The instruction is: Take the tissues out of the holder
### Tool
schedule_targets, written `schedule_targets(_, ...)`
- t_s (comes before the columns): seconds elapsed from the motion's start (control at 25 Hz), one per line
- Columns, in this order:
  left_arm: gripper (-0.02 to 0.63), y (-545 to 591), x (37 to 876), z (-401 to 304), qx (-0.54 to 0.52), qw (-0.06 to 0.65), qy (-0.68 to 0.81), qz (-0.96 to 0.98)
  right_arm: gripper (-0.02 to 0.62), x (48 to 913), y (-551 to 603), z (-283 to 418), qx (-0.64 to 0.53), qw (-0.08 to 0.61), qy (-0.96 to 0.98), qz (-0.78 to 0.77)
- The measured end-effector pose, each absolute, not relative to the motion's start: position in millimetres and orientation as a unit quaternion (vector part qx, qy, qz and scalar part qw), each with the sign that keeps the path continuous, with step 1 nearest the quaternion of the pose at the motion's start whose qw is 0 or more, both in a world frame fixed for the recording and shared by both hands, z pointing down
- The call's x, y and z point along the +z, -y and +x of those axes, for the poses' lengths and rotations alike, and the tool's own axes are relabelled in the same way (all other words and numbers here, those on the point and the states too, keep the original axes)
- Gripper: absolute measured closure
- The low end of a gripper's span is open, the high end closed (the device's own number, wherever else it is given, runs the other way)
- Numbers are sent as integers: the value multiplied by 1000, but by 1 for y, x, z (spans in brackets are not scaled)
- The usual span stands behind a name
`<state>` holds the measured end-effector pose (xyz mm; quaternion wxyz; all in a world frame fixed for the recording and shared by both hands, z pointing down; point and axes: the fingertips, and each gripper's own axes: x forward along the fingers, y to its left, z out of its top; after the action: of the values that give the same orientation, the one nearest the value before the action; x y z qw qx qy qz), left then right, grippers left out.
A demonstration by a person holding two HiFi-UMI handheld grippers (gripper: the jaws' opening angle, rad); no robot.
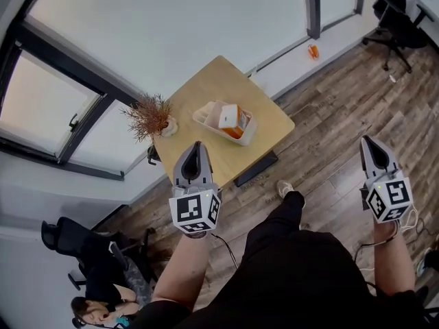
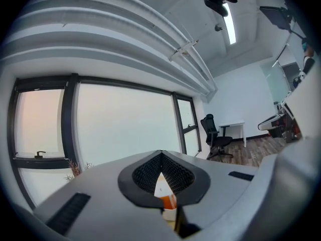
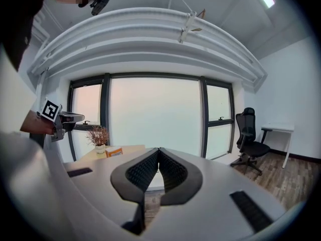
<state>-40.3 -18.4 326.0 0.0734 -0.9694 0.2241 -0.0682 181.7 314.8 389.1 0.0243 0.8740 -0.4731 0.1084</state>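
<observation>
A small wooden table (image 1: 199,88) stands by the window. On it sits a white holder (image 1: 206,117) with an orange and white tissue pack (image 1: 230,118) upright inside. My left gripper (image 1: 197,145) hovers at the table's near edge, short of the holder, jaws together and nothing held. Between its jaws (image 2: 161,153) a sliver of the orange pack (image 2: 168,201) shows. My right gripper (image 1: 368,141) is far to the right over the floor, shut and empty. The right gripper view (image 3: 159,149) shows the tissue pack (image 3: 114,152) off to the left, with the left gripper (image 3: 74,117) above it.
A dried plant in a pot (image 1: 149,115) stands at the table's left corner. Office chairs sit at the far right (image 1: 392,14) and near left (image 1: 86,252). A small orange item (image 1: 313,51) lies by the window. A seated person (image 1: 103,312) is at bottom left.
</observation>
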Motion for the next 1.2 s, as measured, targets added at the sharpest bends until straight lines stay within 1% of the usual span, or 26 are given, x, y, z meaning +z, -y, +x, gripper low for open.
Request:
schedule_targets(0.16, 601, 39, 331, -5, -67, 71, -228, -969, 589, 397, -314, 212, 124, 23, 458, 880)
schedule_targets(0.28, 601, 55, 328, 24, -64, 75, -227, -969, 589, 393, -306, 229, 120, 31, 463, 877)
schedule_targets(0.36, 601, 64, 329, 44, -64, 71, -225, -970, 589, 391, -301, 246, 117, 25, 463, 878)
schedule_targets(0.44, 601, 76, 328, 59, -62, 66, -228, -969, 589, 392, -289, 262, 122, 16, 462, 878)
schedule_targets(0.56, 601, 103, 326, 73, -60, 59, -241, -967, 589, 391, -255, 283, 132, 27, 475, 869)
schedule_targets(0.8, 601, 165, 342, 82, -72, 48, -276, -957, 589, 374, -177, 324, 106, 60, 510, 852)
schedule_targets(0.96, 601, 196, 353, 83, -75, 30, -298, -951, 589, 372, -117, 339, 114, 77, 545, 827)
schedule_targets(1.04, 601, 208, 351, 80, -69, 28, -306, -949, 589, 373, -86, 336, 116, 83, 566, 812)
schedule_targets(1.2, 601, 216, 343, 59, -53, 26, -322, -945, 589, 378, -27, 308, 114, 107, 628, 762)
